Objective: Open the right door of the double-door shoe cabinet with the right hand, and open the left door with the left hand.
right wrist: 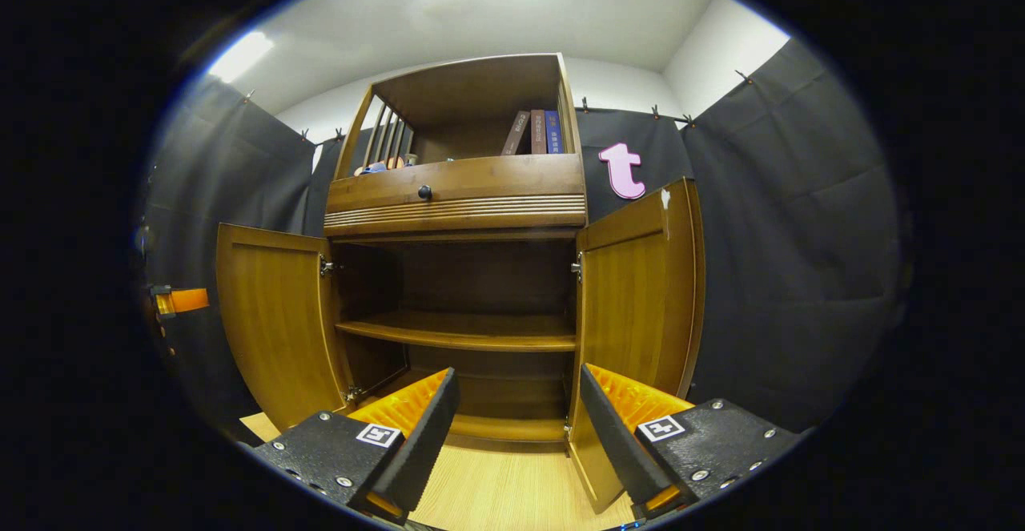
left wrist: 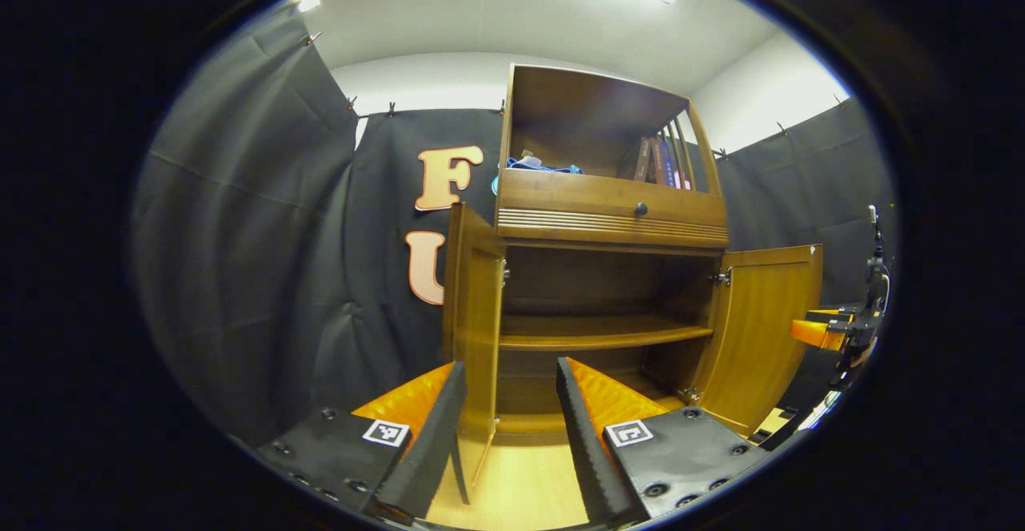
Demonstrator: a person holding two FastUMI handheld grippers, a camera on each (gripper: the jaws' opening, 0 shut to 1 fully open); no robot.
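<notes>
Ahead of each spread, empty hand-held gripper [left wrist: 506,427] [right wrist: 516,435], the shoe cabinet [right wrist: 456,195] stands with both doors open.

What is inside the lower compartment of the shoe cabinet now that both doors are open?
Inside the shoe cabinet, between the left door and right door, one wooden shelf crosses the middle, with nothing on it. The floor below is partly covered by the jaws and too dark at the back to judge.
</notes>
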